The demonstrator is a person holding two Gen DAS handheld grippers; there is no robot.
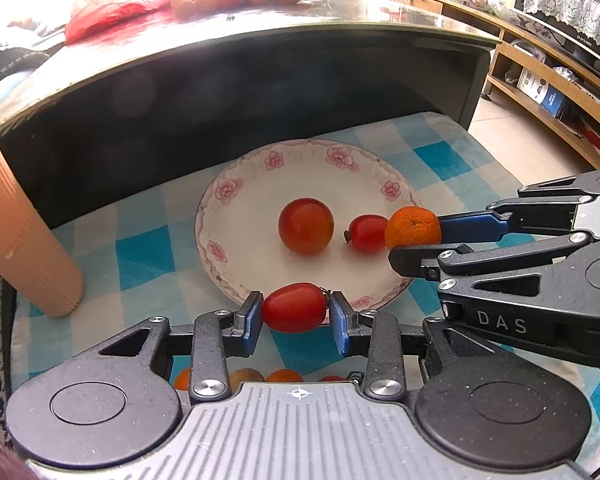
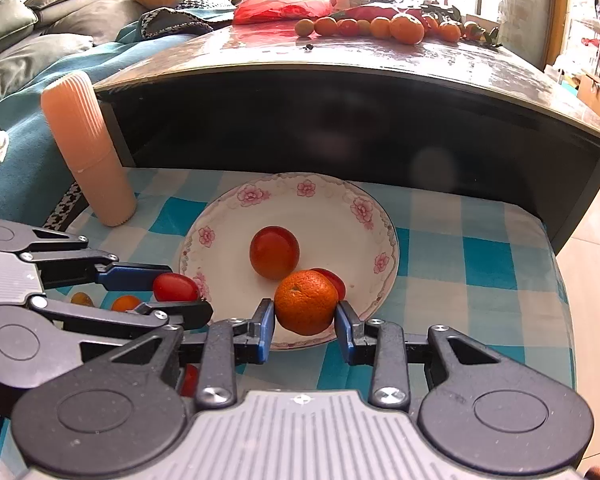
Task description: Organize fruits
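Red and oval, a small tomato is pinched by the left gripper at the near rim of the flowered plate. A tangerine is pinched by the right gripper over the plate's right side, beside two tomatoes already laid there. Both fruits are judged mid-delivery; lowering and release are called for next.

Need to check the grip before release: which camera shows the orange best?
The right wrist view: the orange sits centred between the right claw's pads, over the plate's near rim. The left wrist view shows it side-on at the plate's right edge, partly hidden by a finger.
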